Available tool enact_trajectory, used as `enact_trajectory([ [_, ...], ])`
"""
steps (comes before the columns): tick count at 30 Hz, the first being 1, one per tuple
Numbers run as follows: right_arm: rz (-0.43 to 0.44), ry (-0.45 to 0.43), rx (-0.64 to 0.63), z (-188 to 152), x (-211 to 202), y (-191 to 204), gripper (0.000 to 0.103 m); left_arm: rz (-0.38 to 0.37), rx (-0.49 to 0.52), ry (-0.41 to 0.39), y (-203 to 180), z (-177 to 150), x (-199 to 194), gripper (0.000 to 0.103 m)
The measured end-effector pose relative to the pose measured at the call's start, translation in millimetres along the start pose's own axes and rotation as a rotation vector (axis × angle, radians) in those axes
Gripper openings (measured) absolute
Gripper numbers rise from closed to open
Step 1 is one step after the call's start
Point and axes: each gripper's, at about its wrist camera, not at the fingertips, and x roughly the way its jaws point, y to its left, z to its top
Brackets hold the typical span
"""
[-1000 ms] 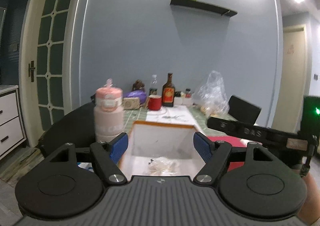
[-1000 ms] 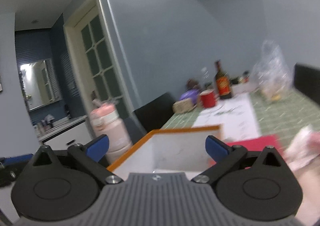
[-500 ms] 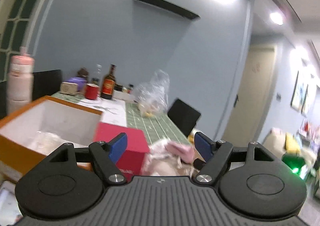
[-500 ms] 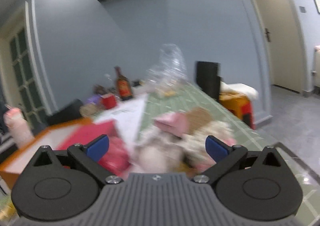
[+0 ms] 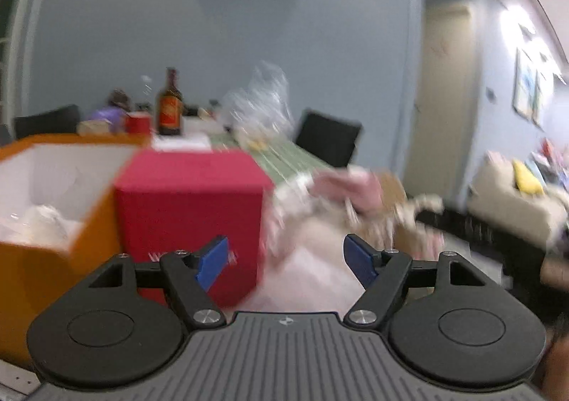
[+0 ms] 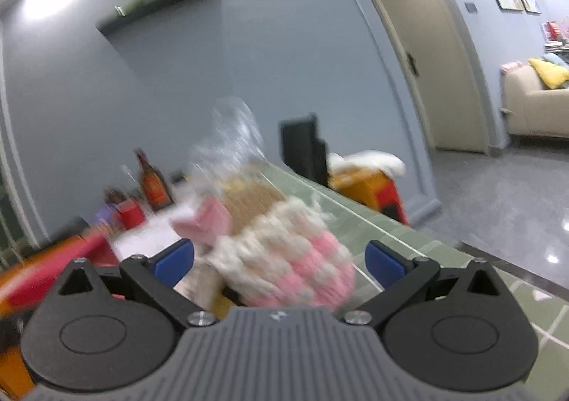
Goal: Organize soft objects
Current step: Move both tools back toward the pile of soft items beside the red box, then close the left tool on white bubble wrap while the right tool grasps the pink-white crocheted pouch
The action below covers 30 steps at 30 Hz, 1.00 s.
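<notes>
A blurred heap of soft things (image 5: 341, 212), white fluff with a pink cloth (image 5: 352, 187) on top, lies on the table right of a red box (image 5: 188, 202). My left gripper (image 5: 286, 260) points at the heap's pale near edge; its jaws are closing a little but stand wide, and the pads touch nothing. An orange box with white inside (image 5: 21, 276) stands left of the red one and holds a white soft item (image 5: 39, 223). My right gripper (image 6: 279, 262) is open around a pink-and-white knitted piece (image 6: 295, 255), pads apart from it; a pink cloth (image 6: 209, 219) lies just behind.
At the table's far end stand a brown bottle (image 5: 170, 109), a red cup (image 5: 137, 123) and a clear plastic bag (image 5: 263, 106). A black chair (image 6: 302, 148) and an orange stool (image 6: 366, 184) stand by the green tiled table's (image 6: 391, 241) right edge.
Both views have swung right from the orange box toward the soft heap and sunk lower. The heap is now much closer, and the knitted piece lies between the right fingers.
</notes>
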Motion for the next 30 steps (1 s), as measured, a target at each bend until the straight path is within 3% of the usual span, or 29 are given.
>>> enact_trajectory([
  [5,-0.025,0.014,-0.022,1,0,2,0.100,-0.005,0.054,0.180,-12,-8,19,0.089],
  [8,-0.045,0.031,-0.012,2,0,1,0.100,-0.011,0.140,0.153,-25,-20,11,0.096],
  [12,-0.025,0.075,0.098,-1,-3,-18,0.100,0.024,0.235,0.203,-38,-29,21,0.096],
  [19,-0.039,0.100,0.134,-2,-1,-23,0.100,0.105,0.201,0.290,-35,-33,45,0.096],
  [21,-0.041,0.118,0.130,-3,0,-22,0.100,0.092,0.165,0.298,-31,-33,46,0.096],
  [23,-0.046,0.123,0.135,-3,1,-22,0.100,0.073,0.120,0.302,-24,-32,45,0.083],
  [25,-0.041,0.115,0.145,-4,-2,-25,0.100,0.045,0.094,0.294,-21,-32,42,0.051],
  [29,-0.036,0.127,0.144,-4,-1,-25,0.100,0.037,0.112,0.289,-24,-31,40,0.036],
  [30,-0.033,0.126,0.143,-4,-1,-25,0.100,0.035,0.118,0.288,-25,-31,39,0.026],
])
